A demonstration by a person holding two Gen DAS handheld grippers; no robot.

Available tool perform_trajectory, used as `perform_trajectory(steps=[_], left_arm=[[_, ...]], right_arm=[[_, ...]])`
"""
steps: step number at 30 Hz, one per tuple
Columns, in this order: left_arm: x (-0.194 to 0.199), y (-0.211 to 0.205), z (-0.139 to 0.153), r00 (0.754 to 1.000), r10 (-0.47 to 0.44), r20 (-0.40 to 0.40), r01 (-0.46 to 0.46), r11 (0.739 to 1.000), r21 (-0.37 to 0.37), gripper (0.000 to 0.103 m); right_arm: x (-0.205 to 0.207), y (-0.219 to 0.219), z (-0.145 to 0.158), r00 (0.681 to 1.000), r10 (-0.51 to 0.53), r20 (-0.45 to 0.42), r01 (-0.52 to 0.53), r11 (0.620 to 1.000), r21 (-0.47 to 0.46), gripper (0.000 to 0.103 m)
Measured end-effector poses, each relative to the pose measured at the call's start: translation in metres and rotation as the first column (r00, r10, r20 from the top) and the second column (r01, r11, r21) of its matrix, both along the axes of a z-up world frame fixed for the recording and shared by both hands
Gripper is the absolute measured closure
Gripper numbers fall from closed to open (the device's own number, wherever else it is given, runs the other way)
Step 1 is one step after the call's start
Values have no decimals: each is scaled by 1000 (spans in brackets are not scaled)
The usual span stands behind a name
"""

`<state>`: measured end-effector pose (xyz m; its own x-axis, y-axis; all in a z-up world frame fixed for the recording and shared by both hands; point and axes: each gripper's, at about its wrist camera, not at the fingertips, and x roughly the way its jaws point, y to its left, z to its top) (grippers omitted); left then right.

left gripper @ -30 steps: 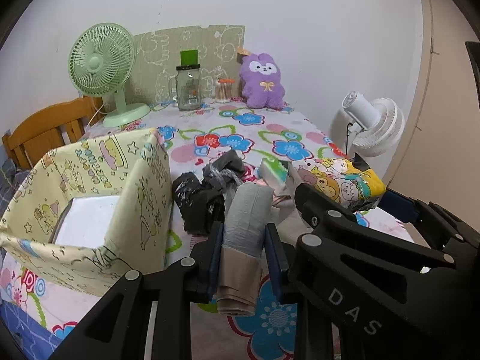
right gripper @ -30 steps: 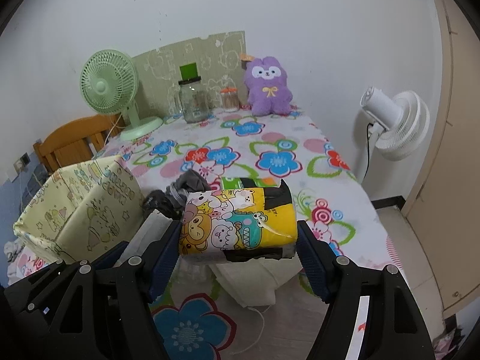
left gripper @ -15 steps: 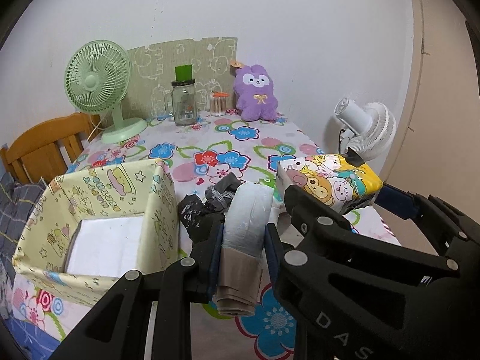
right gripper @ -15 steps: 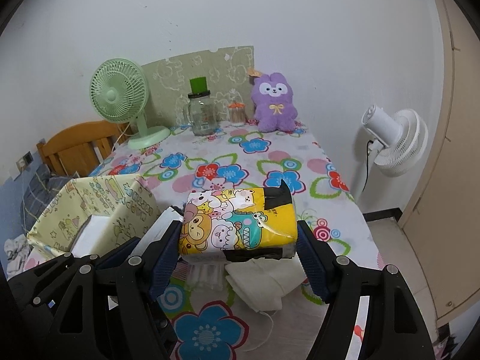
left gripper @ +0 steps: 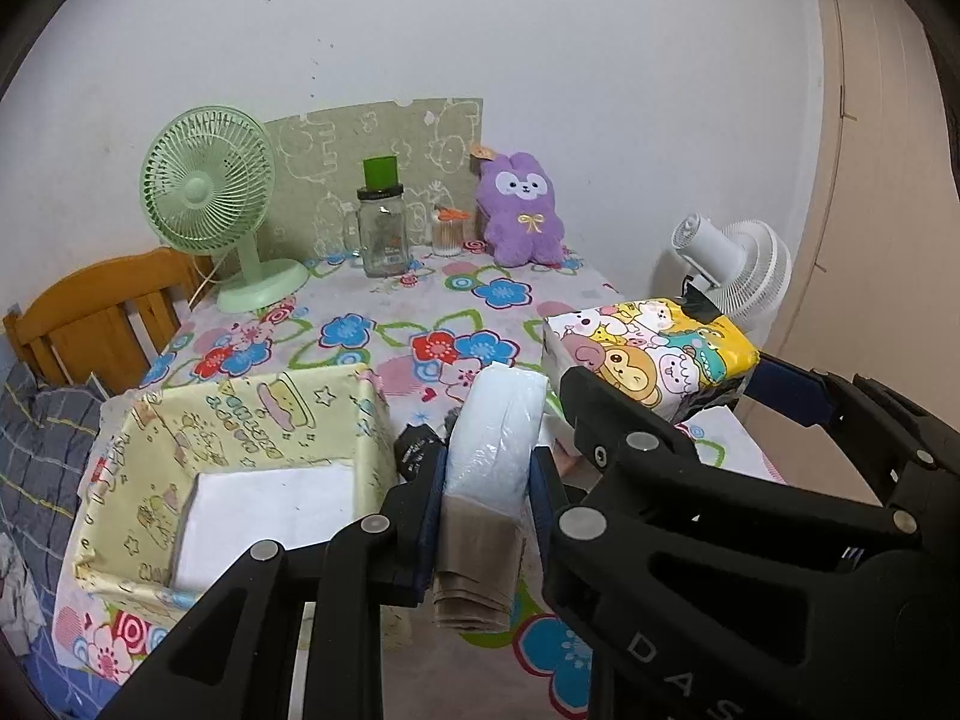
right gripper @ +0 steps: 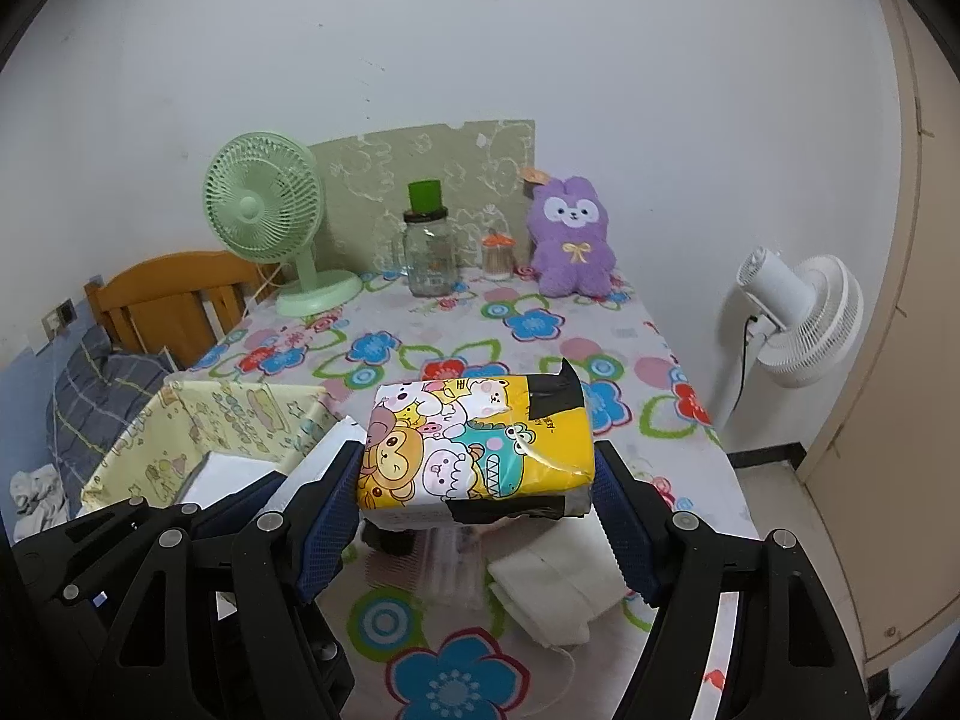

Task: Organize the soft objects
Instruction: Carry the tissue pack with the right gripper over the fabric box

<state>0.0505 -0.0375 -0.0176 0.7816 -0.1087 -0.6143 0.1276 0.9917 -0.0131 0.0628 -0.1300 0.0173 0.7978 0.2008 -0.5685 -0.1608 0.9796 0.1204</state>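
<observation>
We see the left gripper (left gripper: 487, 480) pinching a plastic-wrapped white pack (left gripper: 501, 441), perhaps with tan cloth (left gripper: 477, 564) beneath it. The right gripper (right gripper: 477, 480) clamps a cartoon tissue pack (right gripper: 480, 441). Both hang above the floral table (right gripper: 420, 336), beside the yellow box (left gripper: 240, 420).

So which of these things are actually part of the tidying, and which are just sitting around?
Part of the job:
- cartoon tissue pack
- plastic-wrapped bundle
- yellow box
- folded white cloth

Just there:
- green fan
- glass jar
- white fan
</observation>
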Motion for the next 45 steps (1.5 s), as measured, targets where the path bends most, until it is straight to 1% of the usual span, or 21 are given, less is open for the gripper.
perform_trajectory(steps=[4,7,12,22,33,45], left_arm=[[1,10,4,1000,7,3,-7,1000,4,75],[4,18,5,1000,11,-19,-11,1000,9,75],[6,32,5,999,27,-21,-27,1000,11,75],[10,63,6,998,66,-3,-66,998,14,75],[16,91,-4,993,114,-33,-114,993,13,75],[25,118,-17,985,161,-62,-159,987,33,75]], right_arm=[[2,10,6,1000,13,6,-13,1000,-4,27],[4,18,9,1000,23,8,-23,1000,-10,27],[9,32,10,999,52,1,-52,999,-7,27],[17,65,12,993,119,-8,-119,993,3,27],[27,96,4,983,178,-31,-178,984,12,27],[40,127,-8,971,235,-46,-234,972,16,27]])
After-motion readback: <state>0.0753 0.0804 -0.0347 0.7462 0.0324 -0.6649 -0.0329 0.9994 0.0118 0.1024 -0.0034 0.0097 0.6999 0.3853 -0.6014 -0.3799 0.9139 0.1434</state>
